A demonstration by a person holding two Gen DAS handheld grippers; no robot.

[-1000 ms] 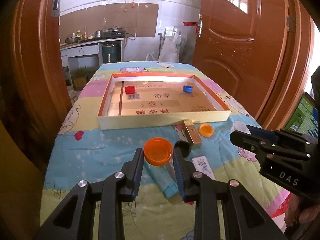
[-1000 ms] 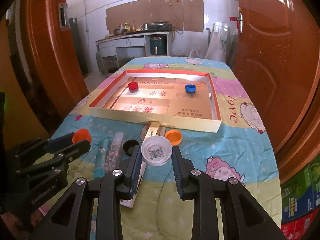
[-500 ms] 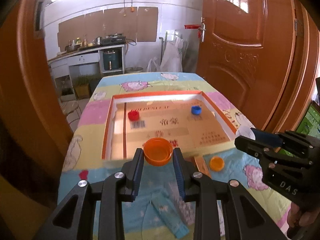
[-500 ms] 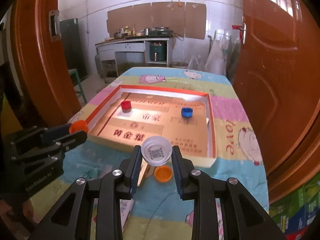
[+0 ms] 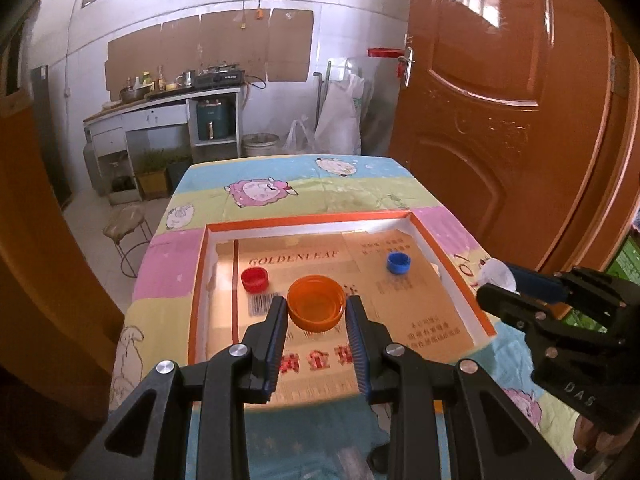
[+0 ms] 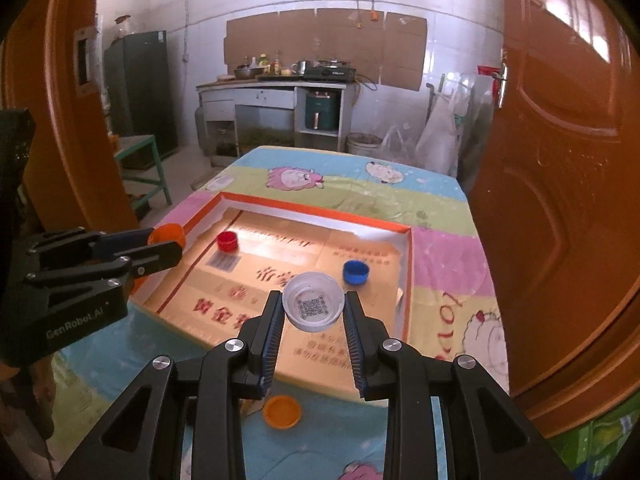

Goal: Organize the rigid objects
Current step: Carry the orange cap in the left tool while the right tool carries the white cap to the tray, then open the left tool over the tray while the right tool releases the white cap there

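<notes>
My left gripper (image 5: pixel 317 312) is shut on a large orange cap (image 5: pixel 317 302) and holds it above the shallow orange-rimmed box tray (image 5: pixel 452 252). My right gripper (image 6: pixel 313 312) is shut on a white cap (image 6: pixel 313 307) with a QR code inside, also above the tray (image 6: pixel 406 264). A red cap (image 5: pixel 255 280) and a blue cap (image 5: pixel 398 262) lie in the tray; they also show in the right wrist view, red cap (image 6: pixel 227 240) and blue cap (image 6: pixel 355 271). The right gripper shows at the right of the left wrist view (image 5: pixel 500 284), the left gripper at the left of the right wrist view (image 6: pixel 168 242).
A small orange cap (image 6: pixel 282 411) lies on the cartoon-print tablecloth (image 6: pixel 352 184) in front of the tray. Wooden doors (image 5: pixel 500 120) stand close on both sides. A stool (image 5: pixel 128 224) and a kitchen counter (image 5: pixel 160 108) are beyond the table.
Both grippers have risen and moved forward from the front of the table to above the tray, each still holding its cap. The loose items near the front edge have dropped below view.
</notes>
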